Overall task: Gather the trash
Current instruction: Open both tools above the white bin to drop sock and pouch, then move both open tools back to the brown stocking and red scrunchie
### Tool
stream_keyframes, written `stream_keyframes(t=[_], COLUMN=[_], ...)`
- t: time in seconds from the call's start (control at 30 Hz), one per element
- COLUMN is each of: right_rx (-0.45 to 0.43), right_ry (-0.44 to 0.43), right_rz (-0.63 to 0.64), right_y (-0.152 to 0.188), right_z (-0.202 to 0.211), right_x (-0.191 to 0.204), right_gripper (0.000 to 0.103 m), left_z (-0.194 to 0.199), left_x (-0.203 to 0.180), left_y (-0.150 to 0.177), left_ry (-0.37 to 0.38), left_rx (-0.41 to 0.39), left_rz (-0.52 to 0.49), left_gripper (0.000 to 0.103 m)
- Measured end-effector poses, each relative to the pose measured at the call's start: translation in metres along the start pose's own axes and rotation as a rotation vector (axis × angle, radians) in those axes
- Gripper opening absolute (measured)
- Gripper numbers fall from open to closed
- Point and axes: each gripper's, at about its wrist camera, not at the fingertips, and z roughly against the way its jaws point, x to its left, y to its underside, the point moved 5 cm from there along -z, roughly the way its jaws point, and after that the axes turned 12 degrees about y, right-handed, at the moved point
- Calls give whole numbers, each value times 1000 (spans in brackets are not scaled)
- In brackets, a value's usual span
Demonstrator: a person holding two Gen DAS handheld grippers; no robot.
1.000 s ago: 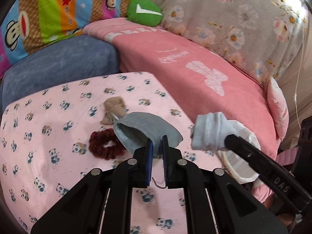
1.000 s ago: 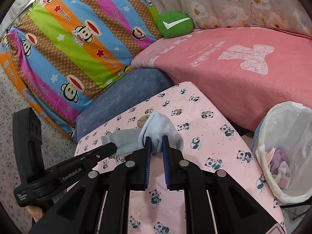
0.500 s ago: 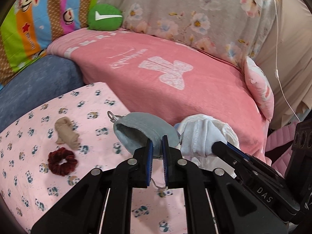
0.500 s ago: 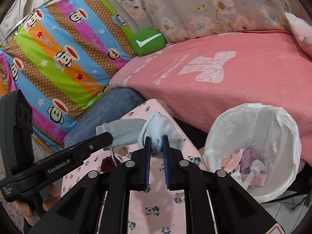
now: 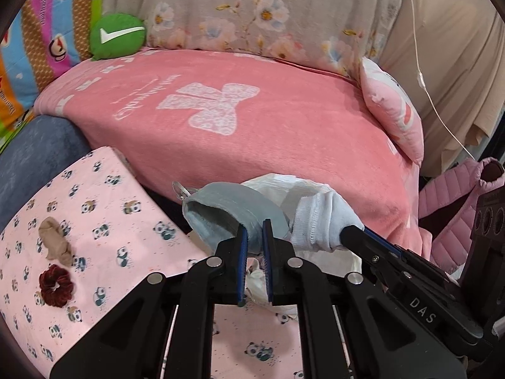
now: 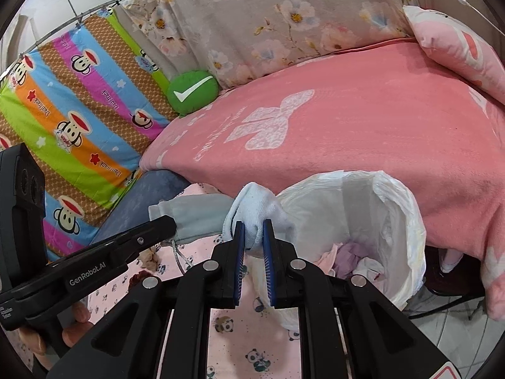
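Both tongs are loaded on my end: my left gripper [image 5: 255, 237] is clenched on the grey pouch [image 5: 227, 214], my right gripper [image 6: 252, 237] is clamped on the light blue sock [image 6: 255, 210]. Both hang side by side at the rim of the white-lined trash bin [image 6: 407, 221], just beside the panda sheet [image 5: 104, 230]. A scrunchie [image 5: 56, 285] lies on the sheet.

We count two grippers: the left gripper [image 5: 254, 232] and the right gripper [image 6: 252, 233]. We count two socks, one grey sock [image 5: 227, 208] and one white sock [image 6: 255, 208]. We record one lined trash bin [image 6: 391, 195], one red scrunchie [image 5: 56, 285], one beige cloth piece [image 5: 55, 241], and one green cushion [image 6: 192, 92].
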Motion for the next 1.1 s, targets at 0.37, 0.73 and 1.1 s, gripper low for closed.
stream_keyframes(t=[0.37, 0.73, 1.1], right_rx=[-3, -15, -5], right_ry=[61, 89, 77], right_rz=[-45, -45, 34], right_y=[-6, -7, -1], right_z=[-4, -4, -6], right_x=[-48, -53, -25], right_gripper=[14, 26, 40], left_z=[-29, -26, -1], left_x=[-33, -25, 15], left_y=[-2, -2, 12], left_ry=[49, -20, -94], left_rx=[29, -13, -32], left_rz=[-56, -27, 63], left_gripper=[11, 65, 65])
